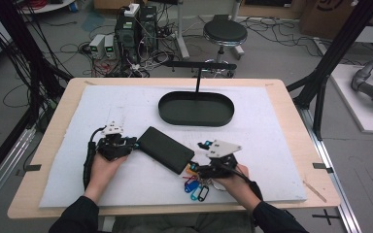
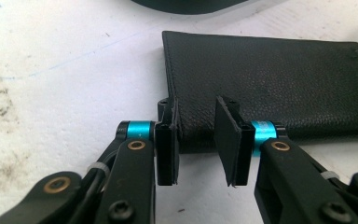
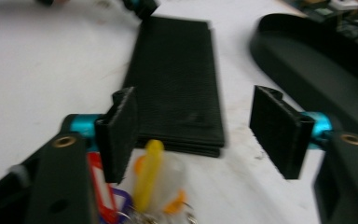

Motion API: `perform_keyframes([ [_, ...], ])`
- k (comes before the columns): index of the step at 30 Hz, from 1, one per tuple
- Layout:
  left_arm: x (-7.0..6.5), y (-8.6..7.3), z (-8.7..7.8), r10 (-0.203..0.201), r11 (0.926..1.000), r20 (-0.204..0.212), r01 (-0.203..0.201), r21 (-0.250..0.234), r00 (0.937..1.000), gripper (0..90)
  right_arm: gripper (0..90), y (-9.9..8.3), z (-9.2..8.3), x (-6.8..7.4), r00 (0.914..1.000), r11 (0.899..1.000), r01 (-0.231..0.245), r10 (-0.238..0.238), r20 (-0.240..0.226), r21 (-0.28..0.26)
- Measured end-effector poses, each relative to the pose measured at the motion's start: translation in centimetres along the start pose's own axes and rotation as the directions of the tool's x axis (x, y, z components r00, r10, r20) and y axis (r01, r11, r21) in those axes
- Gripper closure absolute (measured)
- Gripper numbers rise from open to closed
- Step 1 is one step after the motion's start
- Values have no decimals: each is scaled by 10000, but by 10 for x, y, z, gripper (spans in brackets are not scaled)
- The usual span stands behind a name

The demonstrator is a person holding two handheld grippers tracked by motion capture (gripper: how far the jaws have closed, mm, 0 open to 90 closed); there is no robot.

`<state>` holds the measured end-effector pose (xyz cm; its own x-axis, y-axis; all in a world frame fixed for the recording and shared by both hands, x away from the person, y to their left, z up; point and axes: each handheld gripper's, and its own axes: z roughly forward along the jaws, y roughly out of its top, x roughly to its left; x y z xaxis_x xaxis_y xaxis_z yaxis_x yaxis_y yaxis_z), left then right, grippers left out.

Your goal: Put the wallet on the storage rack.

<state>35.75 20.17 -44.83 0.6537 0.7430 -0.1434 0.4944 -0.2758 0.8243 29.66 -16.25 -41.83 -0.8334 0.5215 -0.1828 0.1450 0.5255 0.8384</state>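
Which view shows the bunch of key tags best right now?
The high view: the key tags lie whole on the white mat, beside the right gripper and just off the black wallet's near end. The right gripper view shows them blurred at its bottom edge, partly behind a jaw.

Wallet (image 1: 165,149) mid-worktop (image 1: 281,111). Behind wallet: tray (image 1: 195,108). At wallet's left end: left tool (image 1: 135,144). At wallet's right end: right tool (image 1: 197,170), over keys (image 1: 195,187).

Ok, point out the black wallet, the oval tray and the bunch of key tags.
black wallet (image 1: 165,149), high view, middle of its top face.
oval tray (image 1: 195,118), high view, near rim.
key tags (image 1: 194,188), high view, blue tag.
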Motion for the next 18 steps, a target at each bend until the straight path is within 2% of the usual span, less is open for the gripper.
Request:
perform_keyframes([
  [1, 0, 0, 0, 0, 10000, 0, 0, 0, 10000, 681, 358, 0, 0, 0, 10000, 10000, 0, 0, 0, 0],
  [2, 1, -1, 0, -72, 10000, 8, 72, -22, 10000, 681, 372, 1, 5, 4, 9997, 9996, 238, -237, -67, 170],
  [5, 2, -3, 0, -101, 9995, -47, 102, 306, 9999, 607, 414, 5, 18, 15, 9978, 9968, 581, -563, -338, 553],
  [6, 4, -4, 0, -282, 9991, -88, 285, 315, 9996, 566, 440, 7, 25, 20, 9957, 9935, 837, -803, -465, 771],
  [7, 4, -4, 0, -282, 9991, -88, 285, 315, 9996, 543, 440, 7, 25, 20, 9957, 9935, 837, -803, -465, 771],
  [8, 5, -4, 0, -420, 9988, -116, 423, 259, 9991, 533, 450, 9, 32, 24, 9938, 9888, 949, -874, -683, 1151],
  [9, 5, -4, 0, -420, 9988, -116, 423, 259, 9991, 519, 450, 9, 32, 24, 9938, 9888, 949, -874, -683, 1151],
  [10, 5, -4, 1, -547, 9982, -196, 551, 250, 9983, 505, 449, 10, 39, 27, 9917, 9827, 1106, -993, -812, 1489],
  [11, 5, -4, 1, -547, 9982, -196, 551, 250, 9983, 503, 449, 10, 39, 27, 9917, 9827, 1106, -993, -812, 1489],
  [13, 5, -4, 0, -496, 9983, -196, 501, 283, 9986, 502, 450, 12, 45, 31, 9892, 9720, 1322, -1169, -883, 1942],
  [14, 5, -4, 0, -533, 9982, -231, 539, 256, 9983, 498, 451, 14, 51, 34, 9848, 9547, 1682, -1521, -835, 2456],
  [15, 5, -4, 0, -533, 9982, -231, 539, 256, 9983, 489, 451, 14, 51, 34, 9848, 9547, 1682, -1521, -835, 2456],
  [16, 6, -4, 0, -558, 9982, -243, 563, 224, 9981, 485, 483, 17, 53, 38, 9764, 9374, 2157, -2047, -684, 2734],
  [17, 6, -4, 0, -558, 9982, -243, 563, 224, 9981, 484, 483, 17, 53, 38, 9764, 9374, 2157, -2047, -684, 2734],
  [18, 6, -4, -1, -678, 9976, -228, 680, 92, 9974, 480, 535, 21, 53, 39, 9737, 9290, 2276, -2146, -764, 2917],
])
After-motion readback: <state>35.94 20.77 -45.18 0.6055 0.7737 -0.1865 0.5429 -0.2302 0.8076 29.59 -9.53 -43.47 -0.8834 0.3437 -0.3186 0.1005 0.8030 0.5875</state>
